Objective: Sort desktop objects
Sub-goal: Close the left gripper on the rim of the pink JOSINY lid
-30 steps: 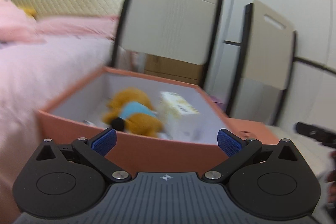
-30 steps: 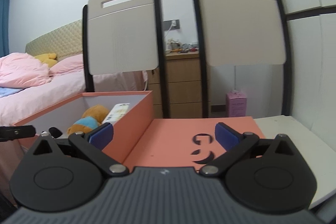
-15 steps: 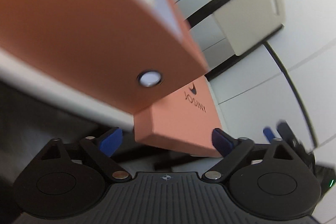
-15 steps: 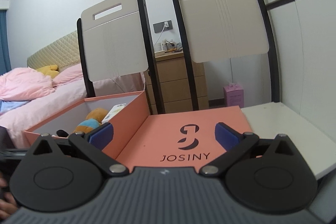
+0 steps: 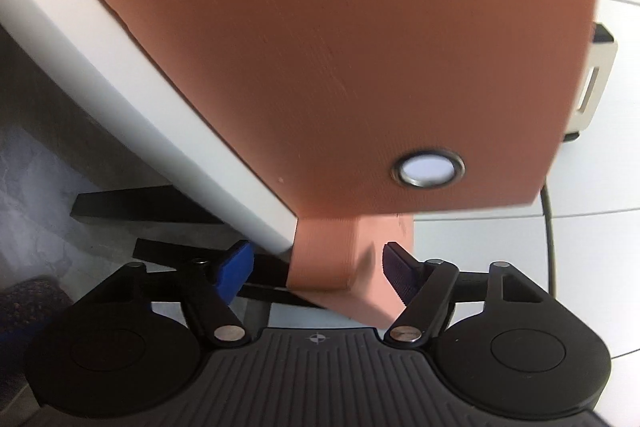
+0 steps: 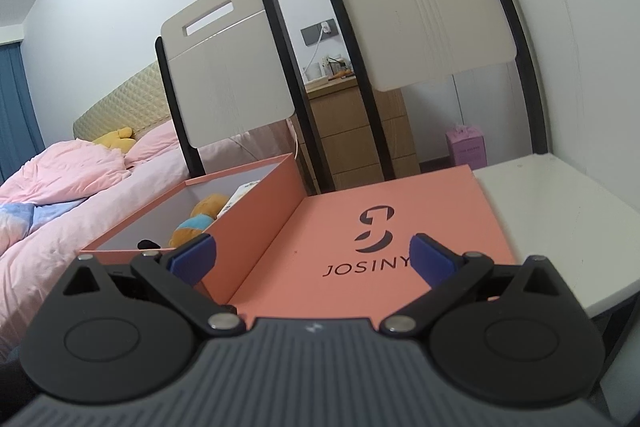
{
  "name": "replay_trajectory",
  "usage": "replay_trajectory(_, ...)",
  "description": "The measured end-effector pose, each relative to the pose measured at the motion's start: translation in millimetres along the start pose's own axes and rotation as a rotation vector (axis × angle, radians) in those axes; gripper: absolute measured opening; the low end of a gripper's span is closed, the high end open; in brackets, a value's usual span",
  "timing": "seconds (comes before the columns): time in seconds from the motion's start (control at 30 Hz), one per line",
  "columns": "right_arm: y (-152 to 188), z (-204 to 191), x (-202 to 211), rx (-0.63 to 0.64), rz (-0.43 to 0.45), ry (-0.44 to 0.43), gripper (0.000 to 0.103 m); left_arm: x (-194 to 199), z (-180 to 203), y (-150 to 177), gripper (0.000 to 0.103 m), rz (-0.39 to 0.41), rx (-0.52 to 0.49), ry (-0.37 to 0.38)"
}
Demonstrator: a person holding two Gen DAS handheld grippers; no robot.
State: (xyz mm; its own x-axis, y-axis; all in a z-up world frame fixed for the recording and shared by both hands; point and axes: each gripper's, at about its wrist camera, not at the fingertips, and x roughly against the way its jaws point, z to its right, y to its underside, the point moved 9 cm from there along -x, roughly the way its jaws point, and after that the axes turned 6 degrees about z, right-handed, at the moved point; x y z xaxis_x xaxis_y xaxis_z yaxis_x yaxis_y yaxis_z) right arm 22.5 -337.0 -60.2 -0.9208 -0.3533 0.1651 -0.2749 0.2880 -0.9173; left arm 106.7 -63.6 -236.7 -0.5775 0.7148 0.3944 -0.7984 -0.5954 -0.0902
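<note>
On the white table (image 6: 560, 211) sits an open salmon-pink box (image 6: 256, 203), and beside it, touching its right wall, lies the matching lid (image 6: 400, 211), flat and printed with a dark logo and the word JOSINY. Beyond the table two folded chairs (image 6: 420, 15) lean upright against the wall, with a pink-covered bed (image 6: 80, 179) to the left and a wooden drawer unit (image 6: 348, 131) between the chairs. Inside the box lie a brown plush toy (image 6: 200, 219) with a light-blue top and a small pale carton (image 6: 244, 193) just beside it.

Seen from the left wrist, the box's outer wall (image 5: 340, 47) fills most of the view, tilted, with a metal-ringed eyelet (image 5: 428, 169) near its lower corner. Below it the lid's corner (image 5: 336, 259) juts past the table edge (image 5: 140, 107). The left gripper (image 5: 316, 267) is closing around that corner: the lid sits between its blue pads, the right pad about touching, the left pad apart, so nothing is clamped yet.

The right gripper (image 6: 312, 255) hovers spread wide over the lid's near edge, gripping nothing.
</note>
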Motion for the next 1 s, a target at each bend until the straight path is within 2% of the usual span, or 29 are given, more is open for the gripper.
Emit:
replay_trajectory(0.2, 4.5, 7.5, -5.0, -0.044, -0.029, 0.013, 0.103, 1.6, -4.6, 7.1, 0.056, -0.011, 0.053, 0.02)
replay_trajectory(0.23, 5.9, 8.3, -6.0, -0.046, -0.037, 0.015, 0.103, 3.1, -3.7, 9.3, 0.045, -0.013, 0.053, 0.029)
replay_trajectory(0.3, 8.2, 11.9, -7.9, -0.056, -0.05, 0.029, 0.103, 9.4, 2.3, 15.8, 0.045, -0.02, 0.032, 0.053)
replay_trajectory(0.6, 13.5, 23.3, -1.8, -0.09, -0.067, 0.075, 0.103, 19.4, -6.1, 39.7, 0.046, -0.015, 0.021, 0.055)
replay_trajectory(0.67, 14.6, 23.2, 0.3, -0.095, -0.071, 0.07, 0.103, 22.0, -9.2, 39.8, 0.045, -0.014, 0.043, 0.066)
replay_trajectory(0.9, 11.5, 31.7, 8.3, -0.123, -0.055, 0.076, 0.103, 4.7, -0.3, 27.2, 0.056, -0.002, 0.022, 0.074)
replay_trajectory(1.0, 9.2, 35.1, 9.0, -0.121, -0.047, 0.082, 0.103, -2.1, 2.3, 30.4, 0.051, -0.003, -0.016, 0.06)
